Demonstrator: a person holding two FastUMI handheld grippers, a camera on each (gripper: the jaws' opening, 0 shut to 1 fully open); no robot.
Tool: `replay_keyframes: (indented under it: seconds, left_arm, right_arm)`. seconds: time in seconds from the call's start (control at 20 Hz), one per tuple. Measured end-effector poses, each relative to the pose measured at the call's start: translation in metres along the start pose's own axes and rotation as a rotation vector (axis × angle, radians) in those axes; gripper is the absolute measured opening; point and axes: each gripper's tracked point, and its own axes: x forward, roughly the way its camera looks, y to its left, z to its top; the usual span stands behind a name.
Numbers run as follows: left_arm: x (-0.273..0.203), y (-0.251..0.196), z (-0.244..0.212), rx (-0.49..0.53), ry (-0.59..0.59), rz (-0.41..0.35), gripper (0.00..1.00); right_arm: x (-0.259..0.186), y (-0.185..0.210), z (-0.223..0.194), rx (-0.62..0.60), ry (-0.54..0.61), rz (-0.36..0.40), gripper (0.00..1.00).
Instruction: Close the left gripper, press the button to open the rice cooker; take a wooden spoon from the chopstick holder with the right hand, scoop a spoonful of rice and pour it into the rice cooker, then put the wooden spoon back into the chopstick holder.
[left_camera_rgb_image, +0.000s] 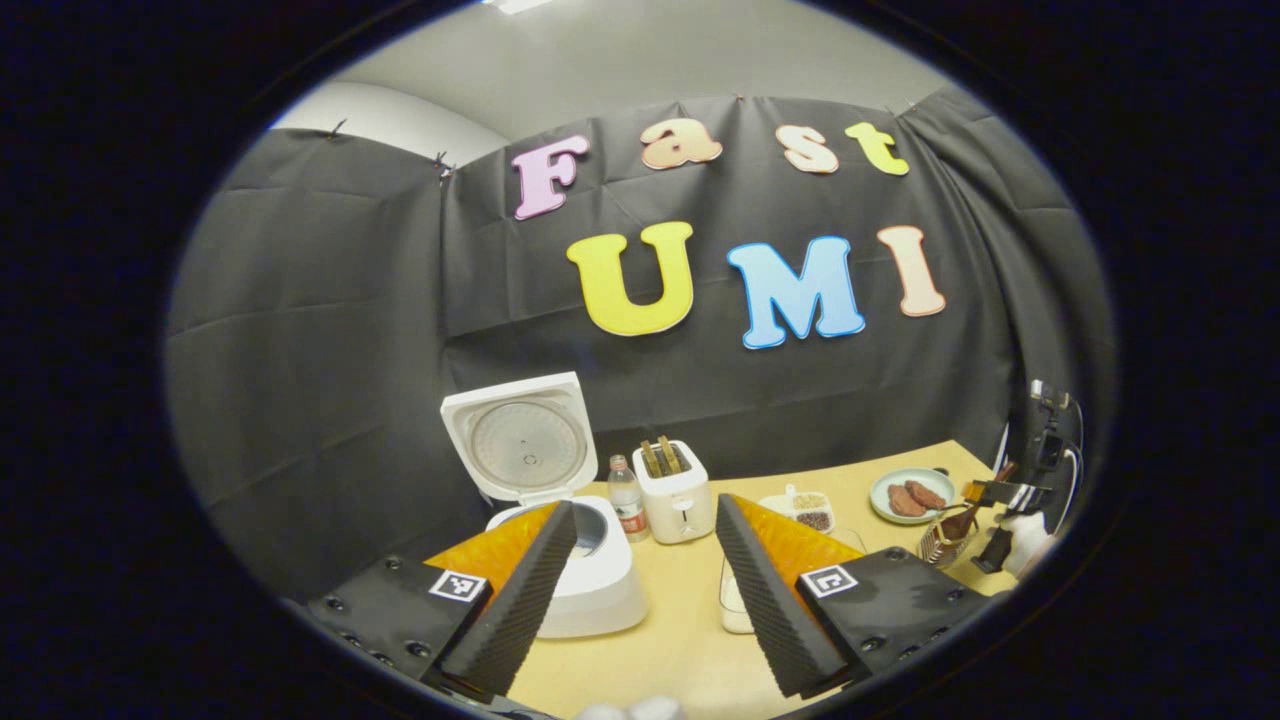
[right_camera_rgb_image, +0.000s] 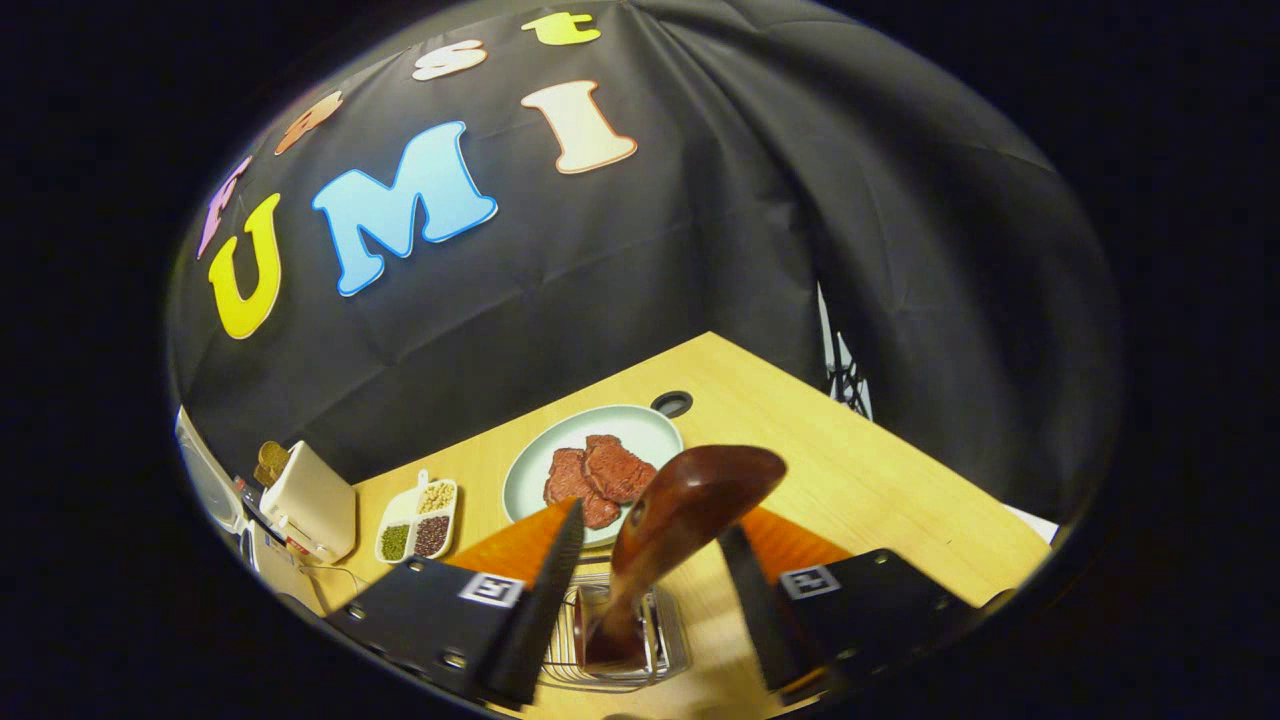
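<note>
The rice cooker (left_camera_rgb_image: 570, 560) stands open at the desk's (right_camera_rgb_image: 880, 470) left end, lid up, with the left tongs (left_camera_rgb_image: 645, 570) spread wide in front of it. The right tongs (right_camera_rgb_image: 648, 570) hang wide too — fingers either side of the wooden spoon (right_camera_rgb_image: 680, 520), not yet pressing — which stands bowl-up in the wire chopstick holder (right_camera_rgb_image: 615, 640). Best to centre on the handle, close firmly, then lift straight up — so the holder does not tip.

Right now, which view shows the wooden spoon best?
The right gripper view: the spoon stands large and close in the holder, between the open right gripper. The left gripper view shows it small and far, at the table's right edge.
</note>
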Motion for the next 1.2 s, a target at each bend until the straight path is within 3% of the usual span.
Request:
replay_keyframes:
  seconds: [0.1,0.35,0.65,0.95,1.2]
  left_arm:
    - [0.000,0.004,0.001,-0.015,-0.004,0.000,0.98]
    - [0.009,0.031,0.011,-0.017,-0.027,0.021,1.00]
    - [0.044,0.084,0.049,-0.082,-0.093,0.063,1.00]
    - [0.102,0.148,0.101,-0.143,-0.140,0.108,1.00]
    - [0.151,0.197,0.147,-0.193,-0.175,0.154,0.97]
  right_arm:
    - [-0.013,-0.013,0.012,-0.045,-0.026,-0.044,1.00]
    - [-0.090,0.003,0.082,-0.170,-0.186,-0.013,1.00]
    - [-0.205,0.082,0.142,-0.248,-0.345,0.163,1.00]
    - [-0.297,0.157,0.138,-0.353,-0.387,0.319,0.99]
    - [-0.324,0.186,0.128,-0.404,-0.388,0.345,0.96]
